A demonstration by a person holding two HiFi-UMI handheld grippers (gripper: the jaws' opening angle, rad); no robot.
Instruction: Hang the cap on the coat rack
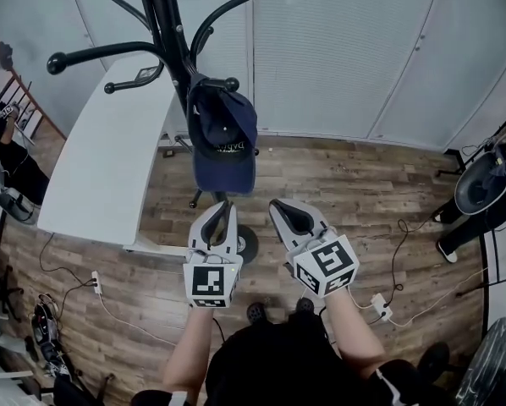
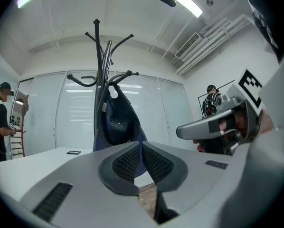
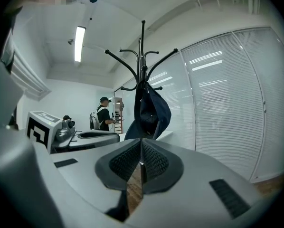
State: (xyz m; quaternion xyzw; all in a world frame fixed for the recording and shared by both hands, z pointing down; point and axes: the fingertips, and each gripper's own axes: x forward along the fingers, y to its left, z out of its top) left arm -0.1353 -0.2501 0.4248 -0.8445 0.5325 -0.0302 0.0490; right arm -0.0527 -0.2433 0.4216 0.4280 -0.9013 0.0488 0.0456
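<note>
coat rack (image 1: 173,24) stands straight ahead of me beside the white desk (image 1: 101,159). cap (image 1: 223,138) hangs on a lower hook, long axis straight down. left tool (image 1: 222,211) sits nearer, right tool (image 1: 283,210) beside it, both clenched on nothing, clear of the cap.

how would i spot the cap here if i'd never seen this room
Find the black coat rack standing beside the white table. On one of its lower hooks hangs the cap: dark navy, brim lowest, and the only thing on the rack, since the other hooks in view are bare.
</note>
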